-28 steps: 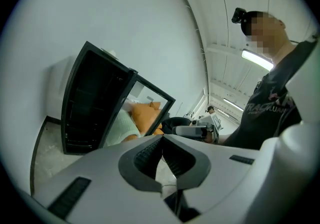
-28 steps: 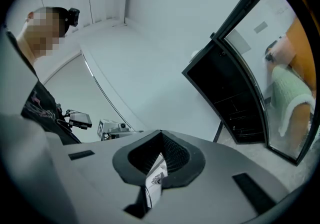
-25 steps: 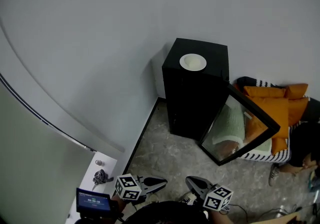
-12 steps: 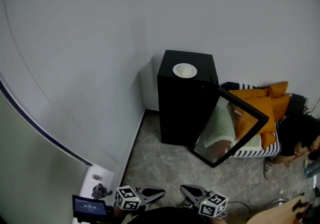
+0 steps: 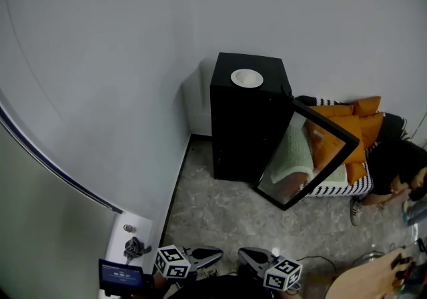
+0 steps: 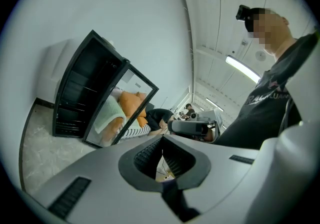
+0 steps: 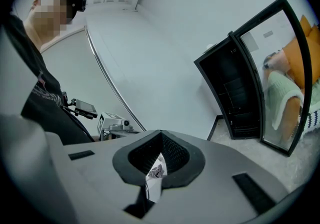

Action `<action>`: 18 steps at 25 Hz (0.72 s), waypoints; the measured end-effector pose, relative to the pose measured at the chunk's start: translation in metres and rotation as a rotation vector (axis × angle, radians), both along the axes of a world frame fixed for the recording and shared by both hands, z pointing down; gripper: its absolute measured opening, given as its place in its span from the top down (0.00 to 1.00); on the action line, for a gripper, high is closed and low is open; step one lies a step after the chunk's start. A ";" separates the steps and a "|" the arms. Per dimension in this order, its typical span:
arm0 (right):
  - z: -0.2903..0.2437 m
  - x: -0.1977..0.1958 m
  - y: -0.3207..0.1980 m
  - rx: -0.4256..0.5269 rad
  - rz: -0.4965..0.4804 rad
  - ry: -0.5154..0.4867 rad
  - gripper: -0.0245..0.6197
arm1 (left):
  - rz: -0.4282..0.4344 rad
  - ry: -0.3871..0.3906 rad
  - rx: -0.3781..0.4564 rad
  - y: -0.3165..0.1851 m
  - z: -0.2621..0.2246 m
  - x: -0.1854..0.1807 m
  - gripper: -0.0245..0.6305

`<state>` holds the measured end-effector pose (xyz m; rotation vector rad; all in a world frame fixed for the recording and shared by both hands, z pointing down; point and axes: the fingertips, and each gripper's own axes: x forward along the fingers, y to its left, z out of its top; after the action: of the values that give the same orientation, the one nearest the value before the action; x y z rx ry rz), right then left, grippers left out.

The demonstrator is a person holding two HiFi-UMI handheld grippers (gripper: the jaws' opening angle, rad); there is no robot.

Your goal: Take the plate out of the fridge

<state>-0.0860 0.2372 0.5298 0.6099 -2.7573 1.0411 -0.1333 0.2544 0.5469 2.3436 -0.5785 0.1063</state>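
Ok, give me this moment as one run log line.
plate: on top of fridge | fridge door: open | left gripper: shut, empty | right gripper: shut, empty | both well away from fridge

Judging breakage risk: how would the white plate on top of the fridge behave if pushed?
The plate looks rigid and smooth, so it would probably slide, not bend. It sits flat on the fridge top, so tipping seems unlikely, but a fall to the hard floor could break it.
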 end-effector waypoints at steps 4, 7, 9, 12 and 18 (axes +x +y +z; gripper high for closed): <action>-0.001 0.002 0.007 0.004 0.012 -0.004 0.97 | -0.026 0.006 0.002 0.006 -0.001 -0.003 0.95; -0.004 0.000 0.011 0.018 0.002 -0.001 0.97 | -0.028 0.000 0.010 0.009 -0.004 -0.005 0.95; -0.005 0.000 0.012 0.024 0.004 -0.002 0.97 | -0.028 -0.005 0.012 0.008 -0.004 -0.005 0.95; -0.005 0.003 0.015 0.020 0.023 -0.009 0.97 | -0.021 -0.006 0.013 0.012 -0.004 -0.004 0.95; -0.008 -0.002 0.022 0.027 0.036 -0.009 0.97 | -0.004 -0.002 0.028 0.016 -0.011 -0.005 0.95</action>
<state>-0.0879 0.2589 0.5215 0.6635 -2.7824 1.0172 -0.1388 0.2700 0.5356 2.3700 -0.5895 0.0996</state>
